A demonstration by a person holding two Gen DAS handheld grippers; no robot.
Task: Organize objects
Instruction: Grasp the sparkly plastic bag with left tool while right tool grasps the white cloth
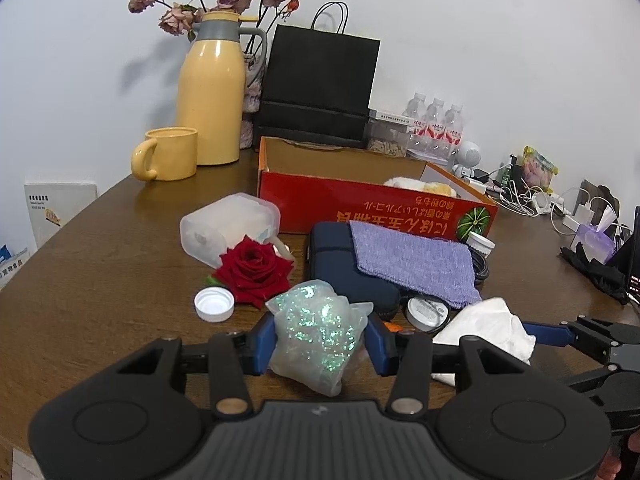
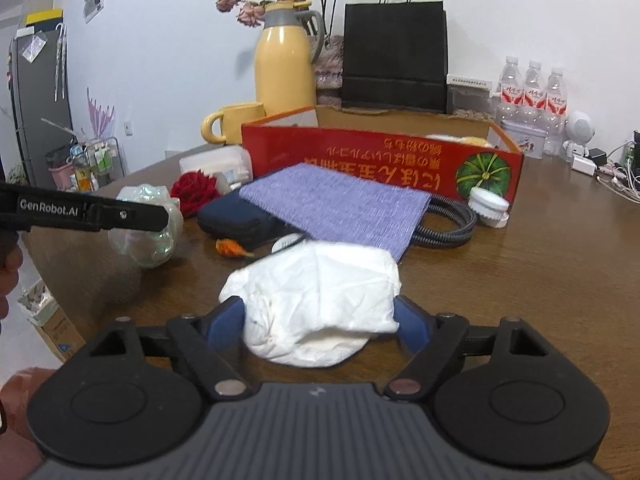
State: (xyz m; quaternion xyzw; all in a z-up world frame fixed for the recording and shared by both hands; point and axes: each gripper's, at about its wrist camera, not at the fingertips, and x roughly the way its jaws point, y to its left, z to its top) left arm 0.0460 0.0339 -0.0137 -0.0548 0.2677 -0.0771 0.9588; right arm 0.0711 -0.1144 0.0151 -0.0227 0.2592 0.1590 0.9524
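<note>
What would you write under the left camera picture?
Left gripper pinching a glittery plastic bag over a cluttered wooden table.

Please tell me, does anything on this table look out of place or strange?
Yes. A white bottle cap lies loose on the table beside the red rose, with no bottle next to it. The clear plastic box behind the rose lies tipped on its side.
</note>
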